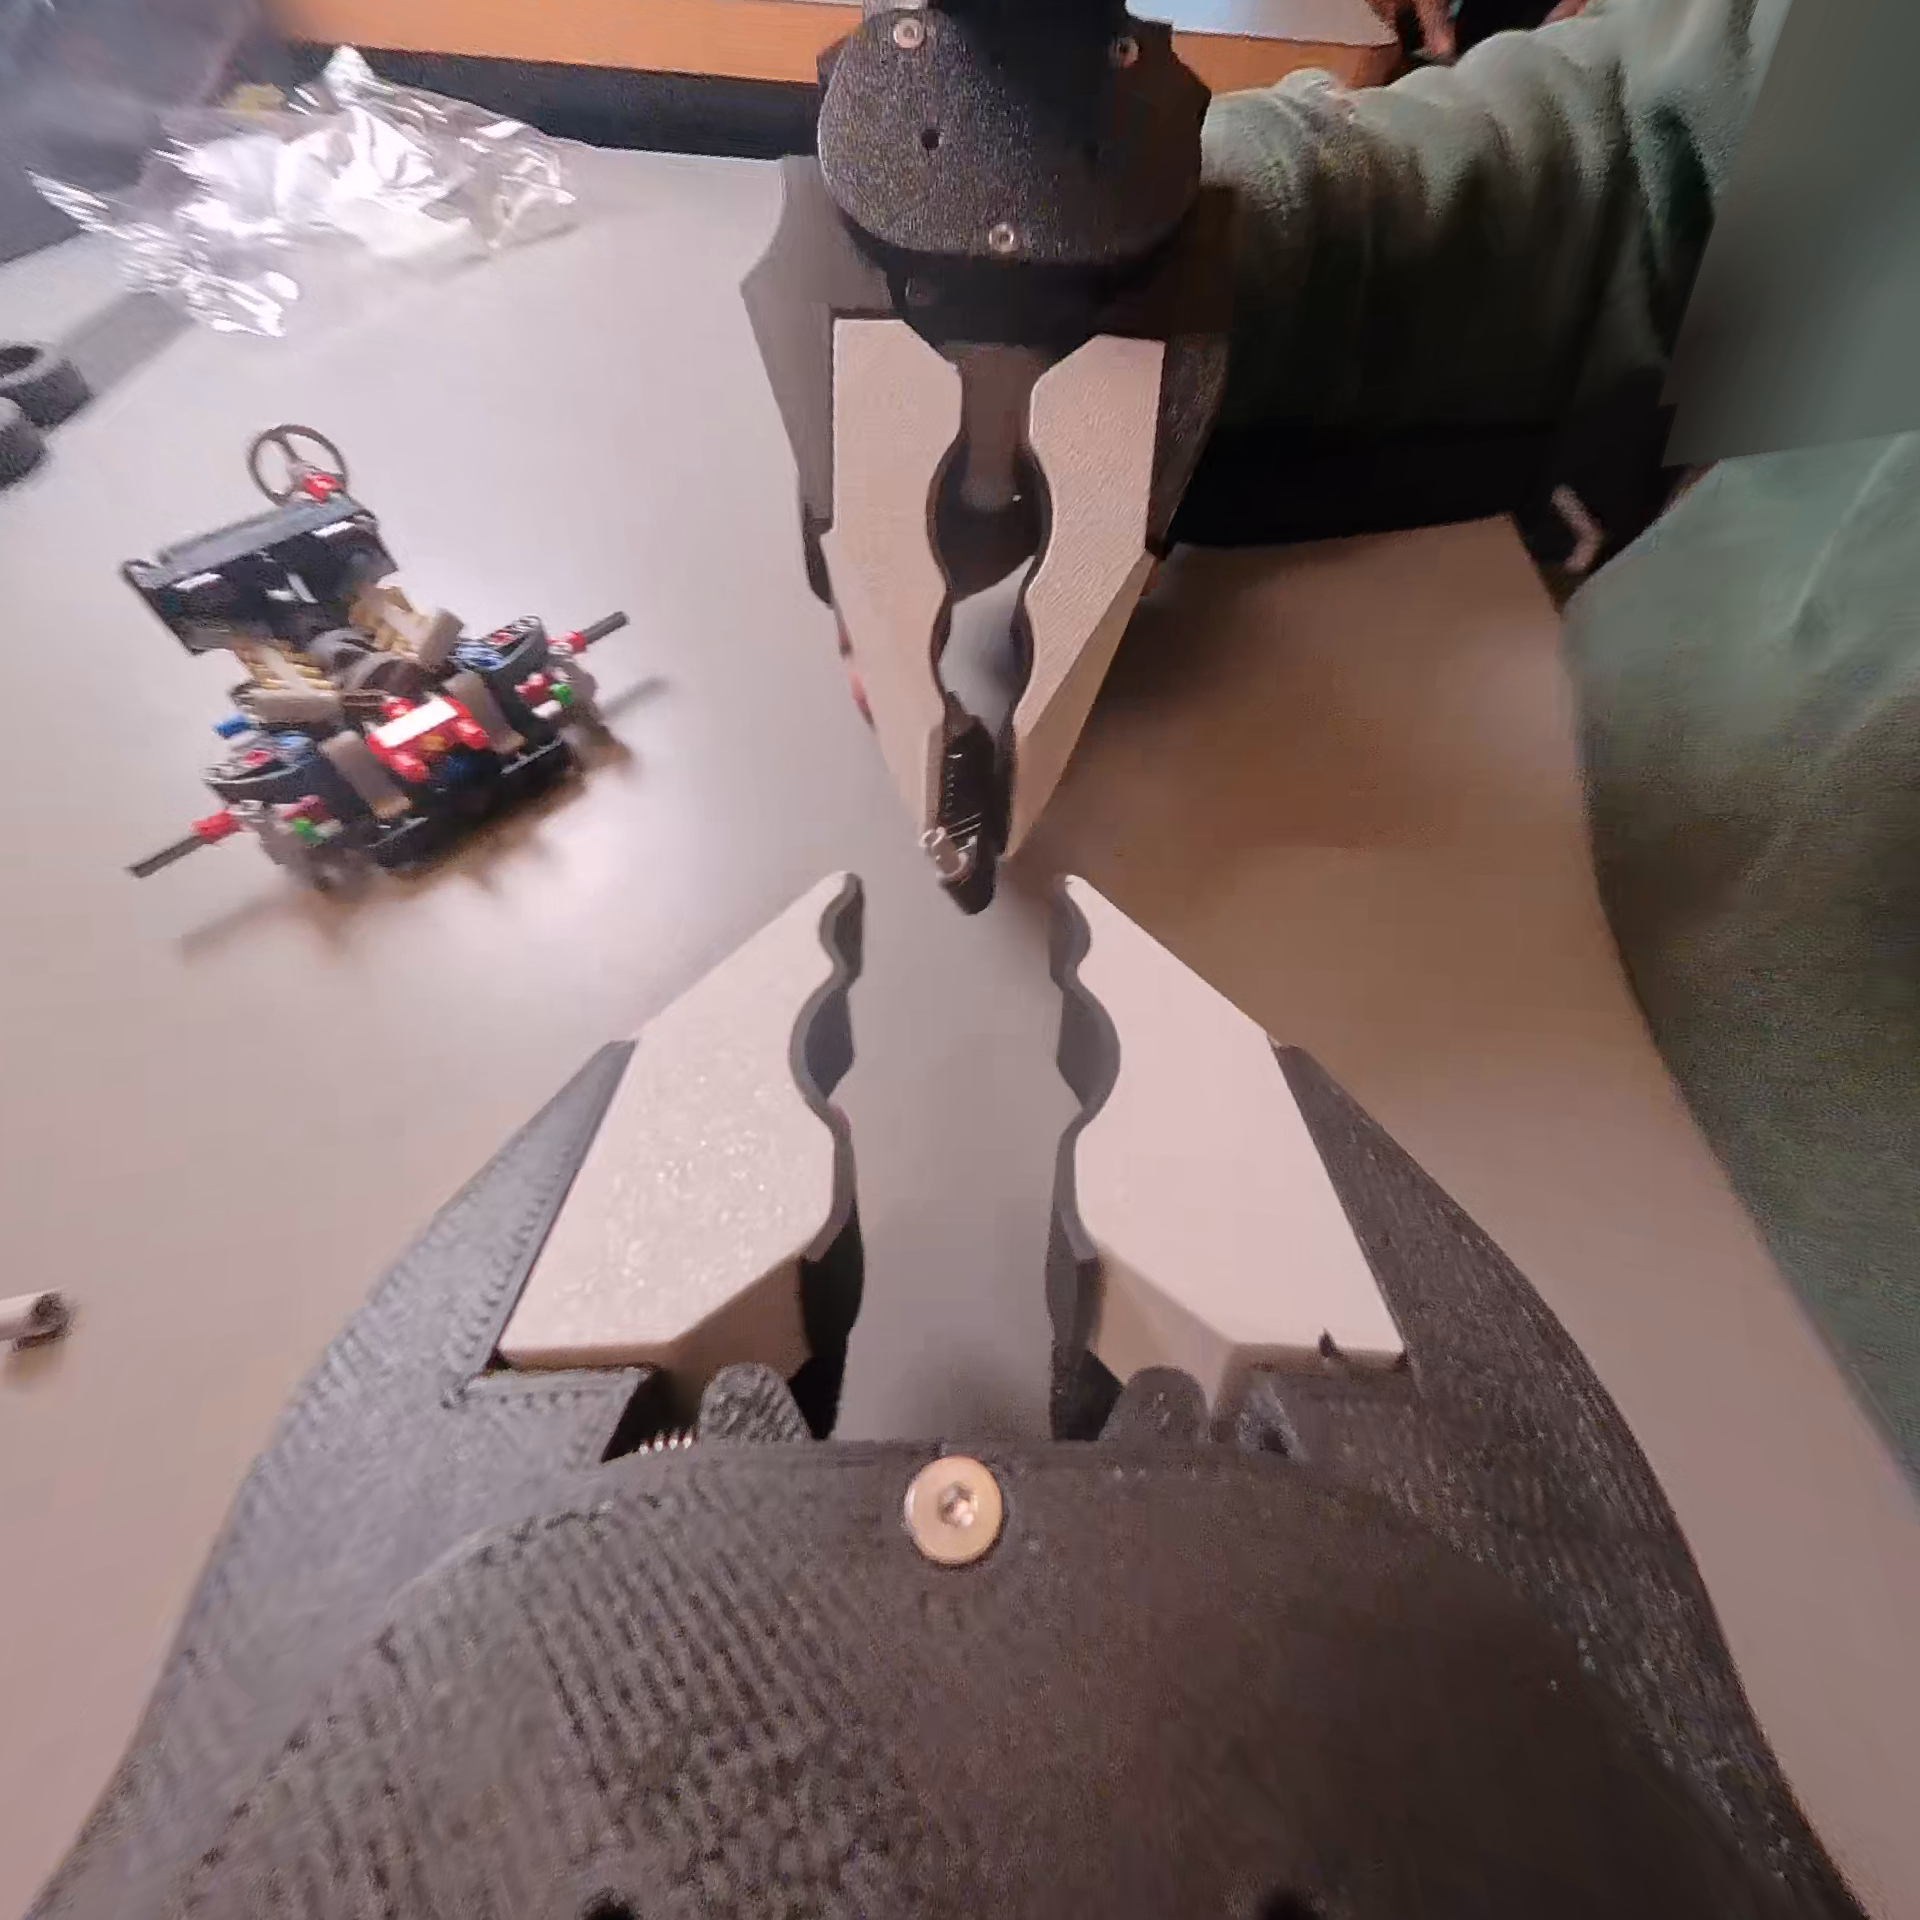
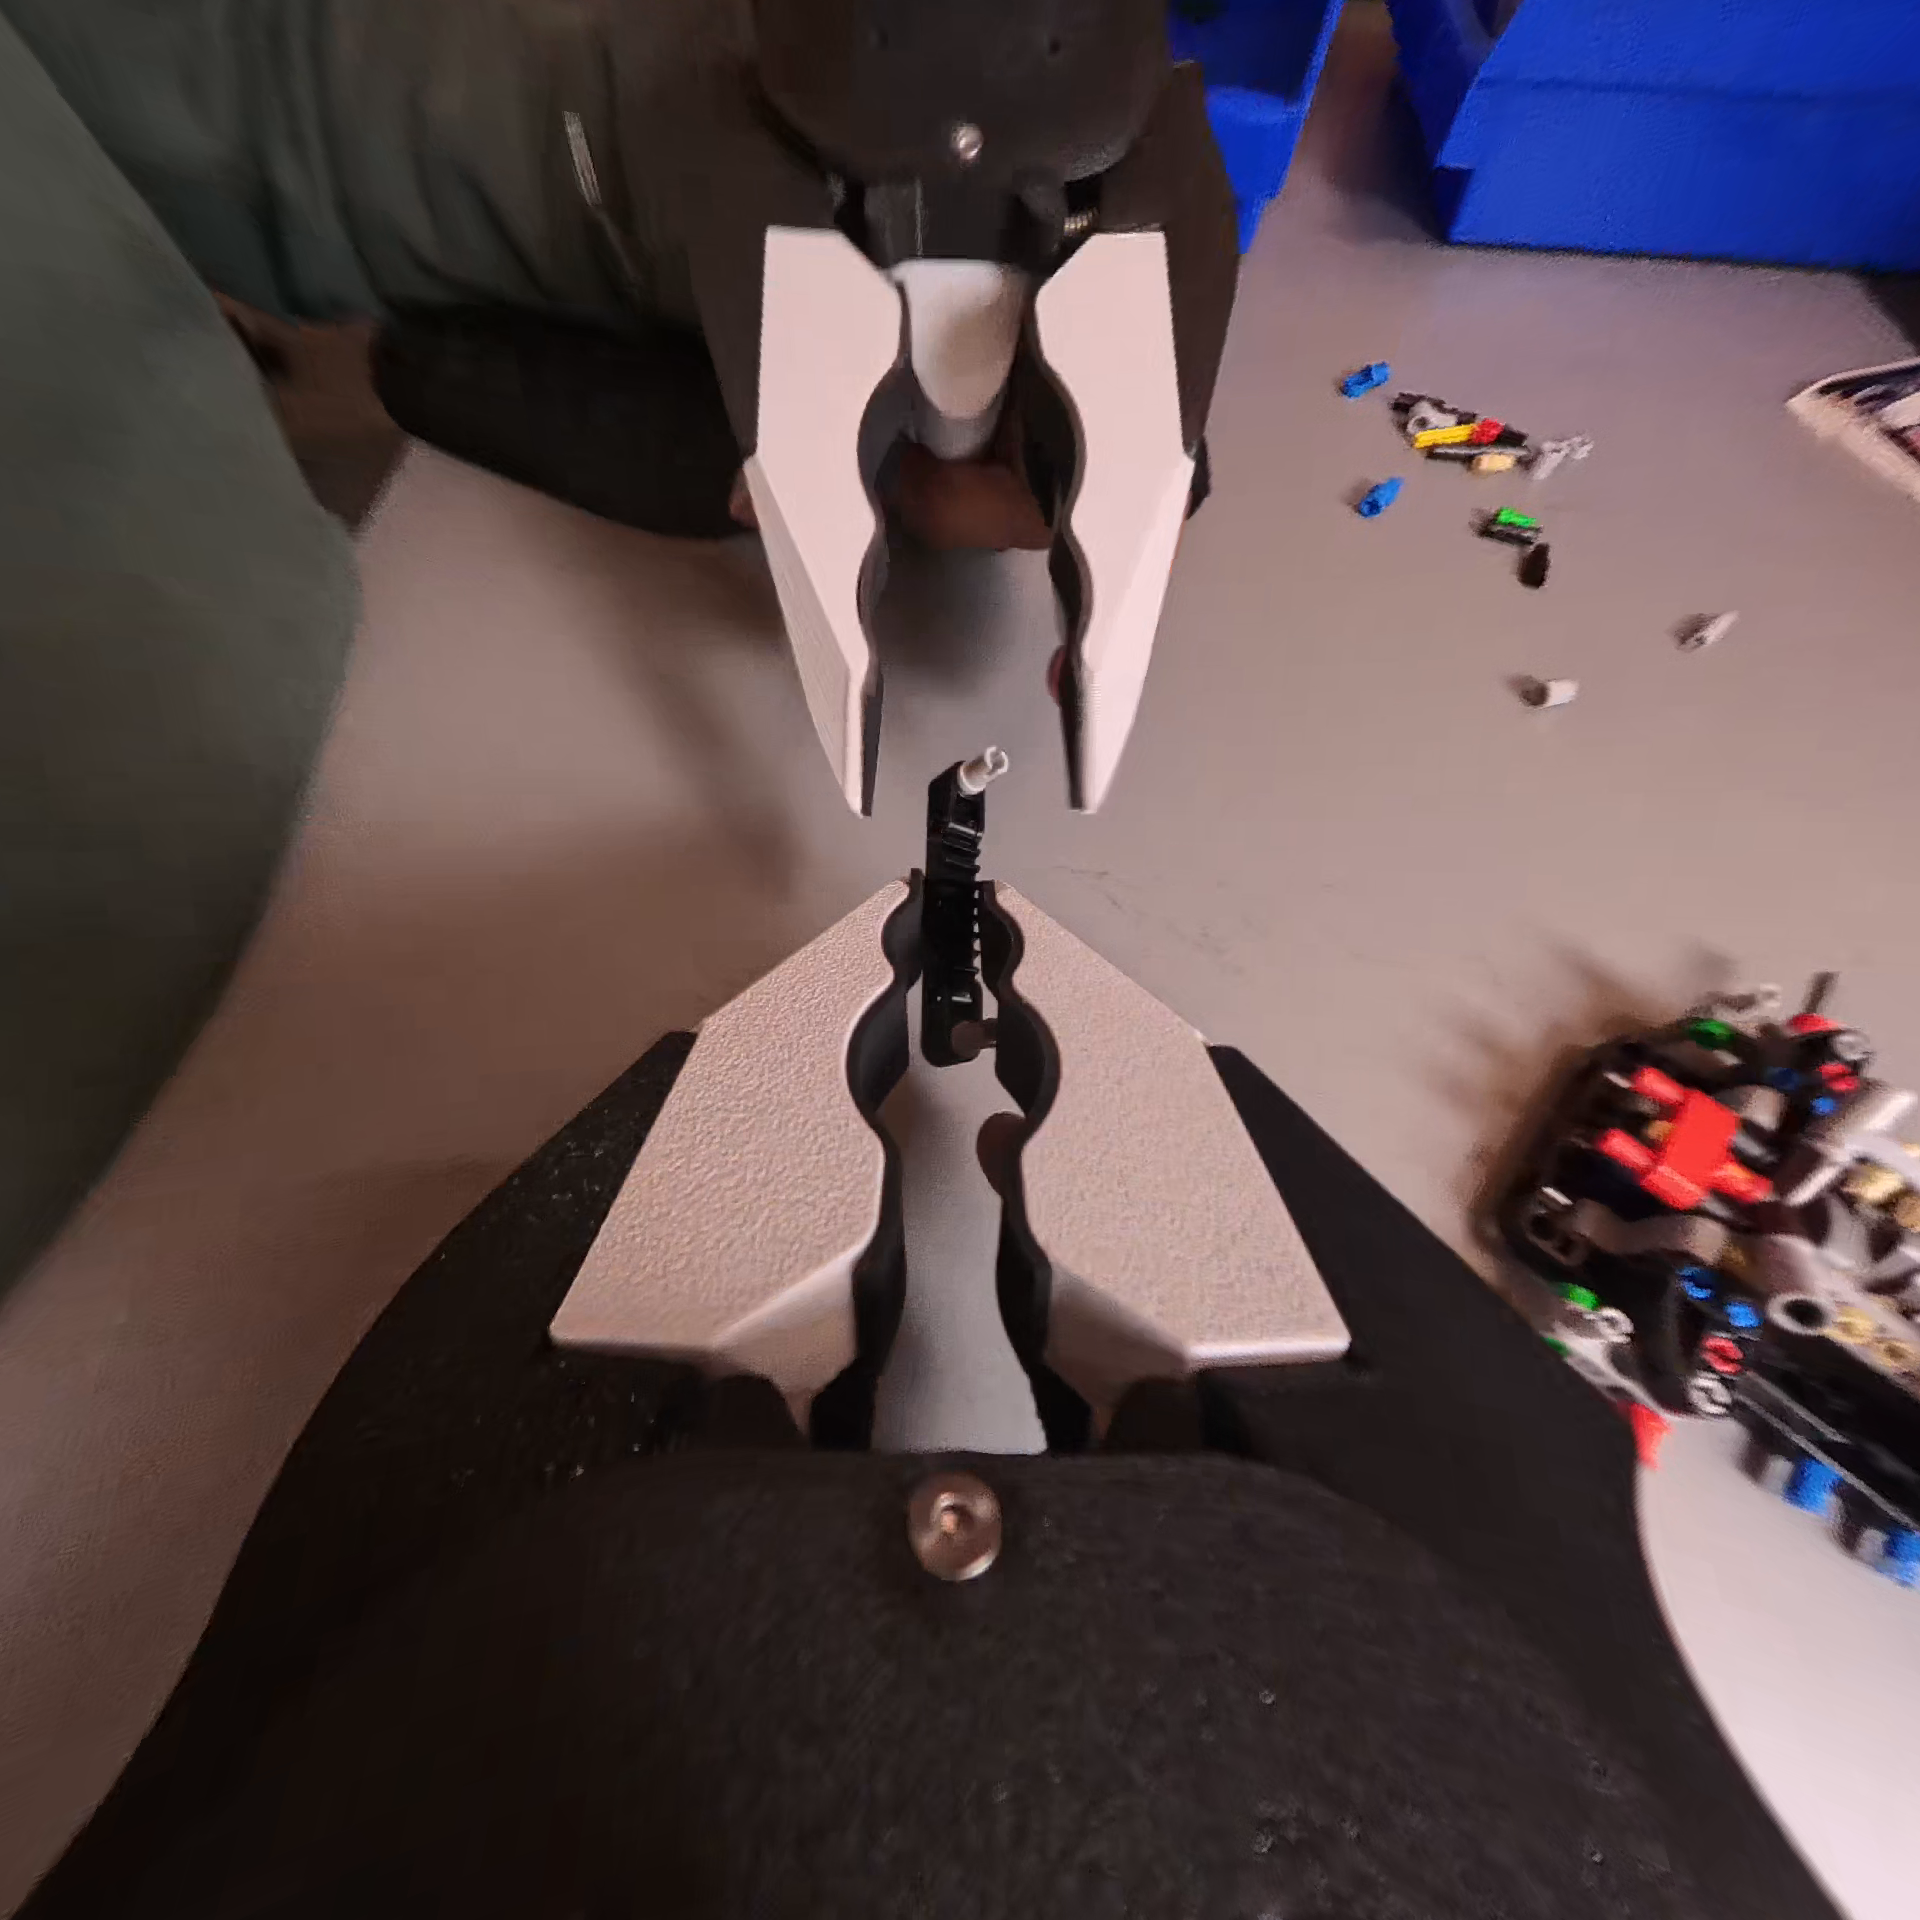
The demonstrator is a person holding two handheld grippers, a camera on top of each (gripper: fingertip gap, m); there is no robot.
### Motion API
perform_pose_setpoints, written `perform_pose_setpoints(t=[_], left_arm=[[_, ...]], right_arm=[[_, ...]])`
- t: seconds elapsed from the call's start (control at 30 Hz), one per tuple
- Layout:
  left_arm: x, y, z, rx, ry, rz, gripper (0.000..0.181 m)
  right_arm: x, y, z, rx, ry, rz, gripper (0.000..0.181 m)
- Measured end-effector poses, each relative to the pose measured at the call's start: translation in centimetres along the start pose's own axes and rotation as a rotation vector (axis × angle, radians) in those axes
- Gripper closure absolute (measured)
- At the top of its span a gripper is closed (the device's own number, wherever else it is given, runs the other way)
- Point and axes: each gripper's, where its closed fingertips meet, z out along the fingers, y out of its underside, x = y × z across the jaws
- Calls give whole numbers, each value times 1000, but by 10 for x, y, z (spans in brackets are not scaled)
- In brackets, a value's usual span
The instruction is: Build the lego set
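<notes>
Between the tips of the right gripper point(image 2: 951, 894) sits a slim black lego piece point(image 2: 951, 914), pinched at its middle so that the fingers are drawn narrow around it. Its long axis runs forward along the fingers, and its far end, bent slightly and carrying a small white pin point(image 2: 982, 771), juts out past the fingertips towards the left gripper point(image 2: 971, 805), which faces it nose to nose. The left gripper's fingers stand wide apart with nothing between them, and the pin reaches just into the gap at their tips without touching either finger. The left wrist view shows the same meeting from the other side: its own left gripper point(image 1: 956, 883) gapes in the foreground, and the right gripper point(image 1: 971, 831) comes down from above with the black lego piece point(image 1: 966, 821) poking out below its tips, the white pin end nearest the camera. Only this view shows a crumpled clear plastic bag point(image 1: 332, 197) far off to the left of the fingers, black tyres point(image 1: 31, 390) at the left edge, and a green sleeve point(image 1: 1455, 260) behind the right gripper. Only the right wrist view shows the scattered loose small parts point(image 2: 1465, 447) on the grey table point(image 2: 1299, 831) to the right of the fingers, and blue bins point(image 2: 1662, 135) beyond them. The partly built lego vehicle point(image 1: 364, 686) appears in both, left of the left gripper's fingers and, blurred, low to the right of the right gripper's fingers point(image 2: 1745, 1226).
</notes>
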Motion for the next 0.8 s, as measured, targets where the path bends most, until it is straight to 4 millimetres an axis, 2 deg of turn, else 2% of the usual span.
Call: perform_pose_setpoints(t=[0.07, 0.1, 0.27, 0.37, 0.43, 0.57, 0.8], left_arm=[[2, 0, 0, 5, 19, -15, 169], [0, 1, 1, -6, 5, -10, 173], [-6, 5, 4, -41, -41, 18, 175], [-10, 7, 3, -47, -62, 18, 175], [-12, 8, 3, -49, -75, 33, 175], [-14, 17, 7, -99, -102, 94, 175], [-23, 32, 13, -201, -166, 146, 174]], right_arm=[[1, 4, 4, -48, 55, -88, 173], [1, 6, 6, -63, 73, -123, 173], [9, 9, 5, -89, 140, -205, 173], [16, 17, -3, -134, 159, -215, 160], [17, 25, -6, -165, 153, -205, 159], [19, 30, -11, -178, 152, -180, 167], [20, 42, -5, -243, 159, -180, 175]])
